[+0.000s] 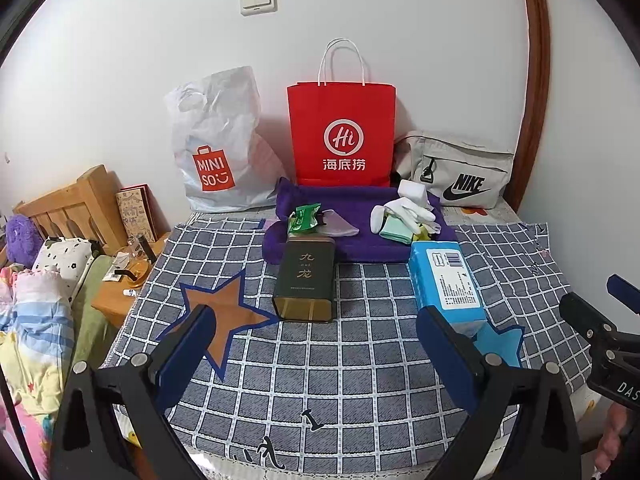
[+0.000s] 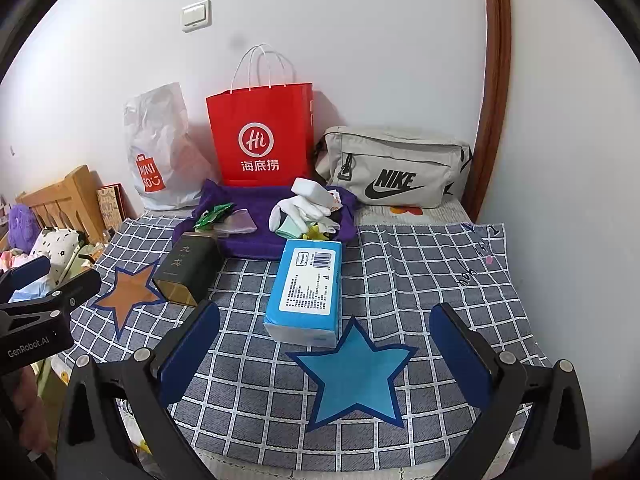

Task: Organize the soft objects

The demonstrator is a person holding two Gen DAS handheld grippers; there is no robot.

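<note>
I held both claws wide and empty, left claw (image 1: 316,340) over the checked cloth (image 1: 360,380), right claw (image 2: 326,340) above the tissue pack (image 2: 306,292). White socks (image 2: 298,208) lay heaped on the purple towel (image 2: 260,236); whether sorting was starting or finished, I couldn't judge

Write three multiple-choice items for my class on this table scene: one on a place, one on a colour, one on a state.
1. Where does the blue tissue pack lie?
A. inside the red bag
B. on the checked cloth, just behind the blue star
C. on the grey bag

2. What colour is the towel under the socks?
A. purple
B. yellow
C. white

3. How are both grippers?
A. shut on socks
B. open, holding nothing
C. shut on the tin

Answers:
1 B, its near end meets the blue star.
2 A, purple shows all round the pile.
3 B, left gripper and right gripper show wide, bare gaps.
</note>
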